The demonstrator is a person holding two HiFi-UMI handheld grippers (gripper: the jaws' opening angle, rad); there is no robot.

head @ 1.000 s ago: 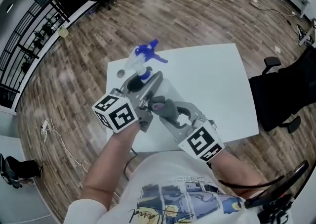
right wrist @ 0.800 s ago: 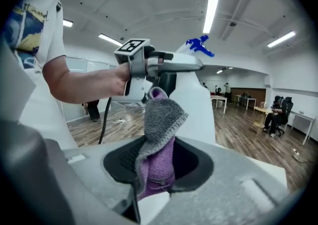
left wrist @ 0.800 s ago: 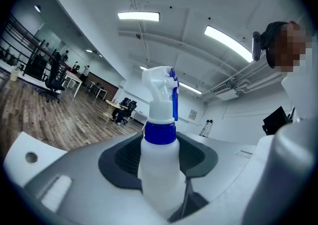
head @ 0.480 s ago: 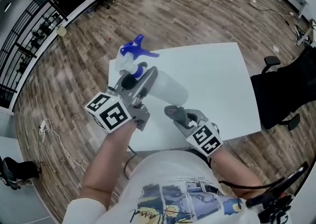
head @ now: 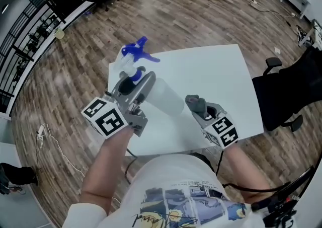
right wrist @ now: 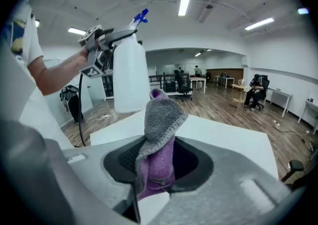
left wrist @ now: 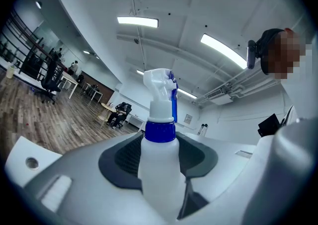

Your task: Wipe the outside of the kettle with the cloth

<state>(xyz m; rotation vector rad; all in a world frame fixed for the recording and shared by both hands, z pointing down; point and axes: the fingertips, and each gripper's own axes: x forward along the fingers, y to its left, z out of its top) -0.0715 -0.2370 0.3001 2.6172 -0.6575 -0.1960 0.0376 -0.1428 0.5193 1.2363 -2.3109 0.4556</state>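
right gripper [head: 200, 111], clamped on the cloth [head: 195, 103], has dropped from the spray bottle [head: 163, 96] toward the desk's [head: 221, 71] near edge — wiping contact is broken. left gripper [head: 135, 85] grips the bottle above the desk's left edge — no kettle shows.

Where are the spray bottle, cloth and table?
spray bottle [head: 162, 94]: head view, white body.
cloth [right wrist: 161, 117]: right gripper view, grey fold.
table [head: 216, 73]: head view, bare top.
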